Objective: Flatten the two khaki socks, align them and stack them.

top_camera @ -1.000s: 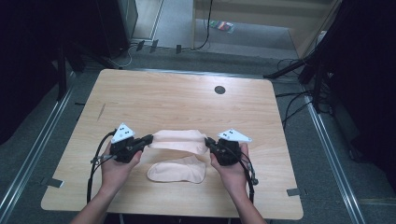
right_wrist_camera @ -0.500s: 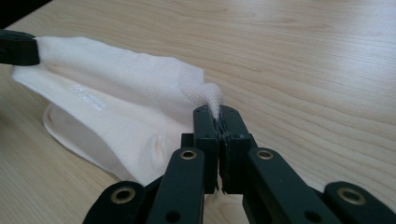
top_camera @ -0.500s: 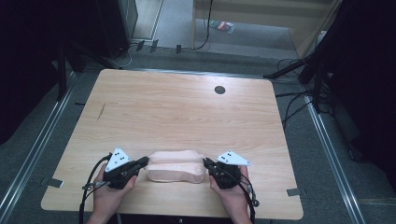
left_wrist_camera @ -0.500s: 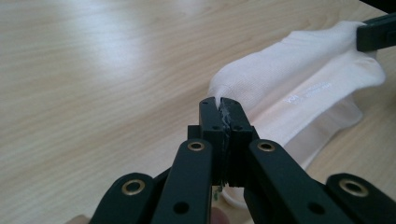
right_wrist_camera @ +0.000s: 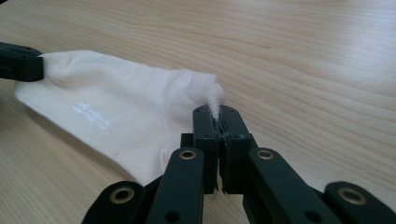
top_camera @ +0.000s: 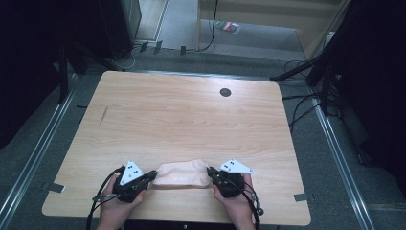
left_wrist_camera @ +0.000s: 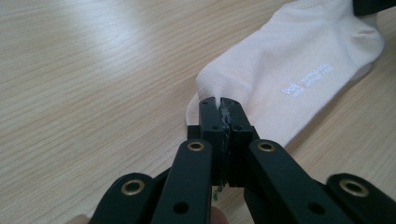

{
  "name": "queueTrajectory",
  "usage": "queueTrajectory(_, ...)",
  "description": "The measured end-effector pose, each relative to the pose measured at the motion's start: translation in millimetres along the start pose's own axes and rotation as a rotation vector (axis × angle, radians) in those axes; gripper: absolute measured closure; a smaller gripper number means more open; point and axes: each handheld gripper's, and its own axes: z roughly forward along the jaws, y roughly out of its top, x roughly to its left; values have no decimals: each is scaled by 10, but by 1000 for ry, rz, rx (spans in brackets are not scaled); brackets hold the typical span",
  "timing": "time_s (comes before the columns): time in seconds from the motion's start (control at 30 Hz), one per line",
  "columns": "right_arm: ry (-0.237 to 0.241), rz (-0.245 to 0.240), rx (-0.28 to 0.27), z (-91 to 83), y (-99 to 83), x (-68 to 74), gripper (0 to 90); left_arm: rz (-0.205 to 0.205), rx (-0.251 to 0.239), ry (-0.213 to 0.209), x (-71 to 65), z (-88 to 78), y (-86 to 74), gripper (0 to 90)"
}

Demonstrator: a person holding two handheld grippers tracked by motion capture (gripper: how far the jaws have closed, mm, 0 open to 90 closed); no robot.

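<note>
The sock (top_camera: pixel 182 173), pale cream, lies folded on the wooden table (top_camera: pixel 191 120) near its front edge, between the grippers. The left gripper (top_camera: pixel 152 174) pinches one end; the right gripper (top_camera: pixel 209 171) pinches the other end.

We count one pale cream cotton sock (top_camera: pixel 183 173), two black two-jaw grippers, left (top_camera: pixel 152 175) and right (top_camera: pixel 210 171), and one light wooden table (top_camera: pixel 182 115).
</note>
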Motion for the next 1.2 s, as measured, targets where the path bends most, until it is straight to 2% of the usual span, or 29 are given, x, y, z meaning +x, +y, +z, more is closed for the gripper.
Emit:
queueTrajectory(0.17, -8, -25, 21, 68, -37, 40, 877, 13, 24, 12, 11, 23, -14, 900)
queueTrajectory(0.33, -19, -13, 39, 119, -80, 8, 874, 22, 46, 18, 30, 63, -33, 900)
queueTrajectory(0.43, -24, -25, 39, 137, -96, 19, 869, 24, 44, 20, 35, 71, -35, 900)
queueTrajectory(0.5, -23, -33, 33, 152, -108, 19, 845, 17, 39, 20, 39, 75, -40, 895)
queueTrajectory(0.53, -17, -32, 26, 158, -116, 12, 789, 13, 34, 19, 44, 76, -42, 883)
queueTrajectory(0.57, -5, -29, 20, 159, -120, 3, 722, -1, 27, 20, 54, 74, -43, 846)
queueTrajectory(0.63, 18, -10, 1, 148, -120, -24, 594, -31, -1, 18, 69, 54, -35, 689)
queueTrajectory(0.73, 48, 44, -54, 60, -90, -88, 526, -74, -41, 6, 111, 16, -16, 560)
queueTrajectory(0.8, 45, 59, -79, 8, -73, -125, 511, -95, -58, -11, 140, 3, -15, 534)
queueTrajectory(0.93, 17, 64, -110, -77, -55, -222, 481, -142, -97, -18, 208, -38, -13, 465)
queueTrajectory(1.0, -1, 68, -115, -98, -55, -257, 501, -162, -106, -6, 242, -59, -13, 447)
queueTrajectory(1.03, -16, 68, -115, -108, -56, -278, 515, -168, -107, -4, 253, -64, -15, 447)
queueTrajectory(1.1, -21, 78, -114, -119, -60, -310, 549, -176, -105, 8, 292, -79, -26, 472)
queueTrajectory(1.2, -25, 89, -116, -131, -62, -350, 613, -187, -113, 4, 346, -107, -38, 515)
